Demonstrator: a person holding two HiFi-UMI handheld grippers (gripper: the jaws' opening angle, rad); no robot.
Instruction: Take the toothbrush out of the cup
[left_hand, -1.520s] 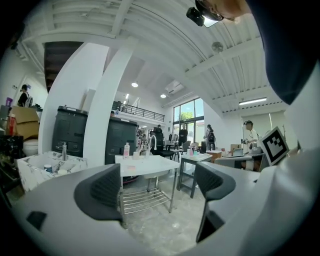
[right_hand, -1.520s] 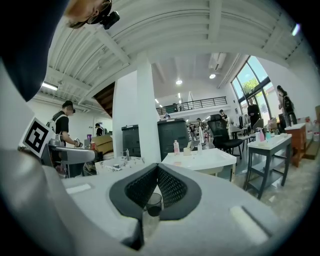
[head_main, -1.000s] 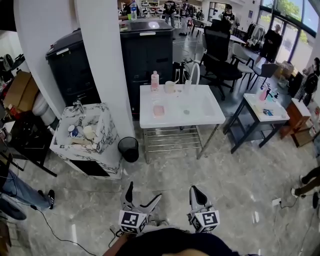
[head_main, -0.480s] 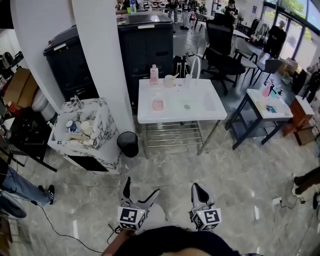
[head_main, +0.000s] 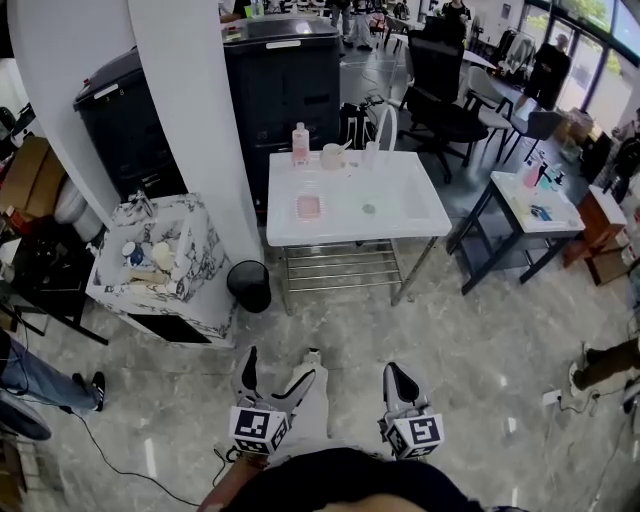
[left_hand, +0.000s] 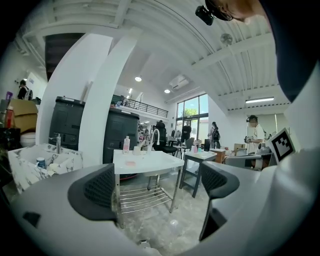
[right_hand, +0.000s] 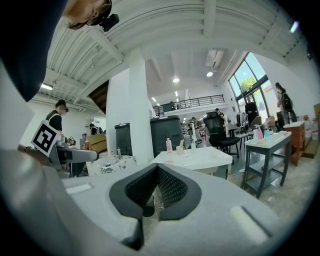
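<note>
A beige cup (head_main: 332, 156) stands at the back of the white sink table (head_main: 400, 219), between a pink bottle (head_main: 300, 143) and the curved faucet (head_main: 385, 124). In the right gripper view the cup (right_hand: 180, 149) shows a toothbrush (right_hand: 182, 143) sticking out of it. Both grippers are low in the head view, over the floor and well short of the table. My left gripper (head_main: 281, 367) is open and empty, its jaws wide apart (left_hand: 157, 185). My right gripper (head_main: 396, 374) is shut on nothing, with its pads pressed together (right_hand: 157, 182).
A pink soap dish (head_main: 308, 207) lies on the table's left side. A marble washstand (head_main: 195, 262) and a black bin (head_main: 247, 285) stand to the left by a white pillar (head_main: 195, 120). A black cabinet (head_main: 290, 80) is behind, with a dark side table (head_main: 512, 196) to the right.
The sink table has drifted a little nearer and lower in the head view. Both grippers keep their place and state.
</note>
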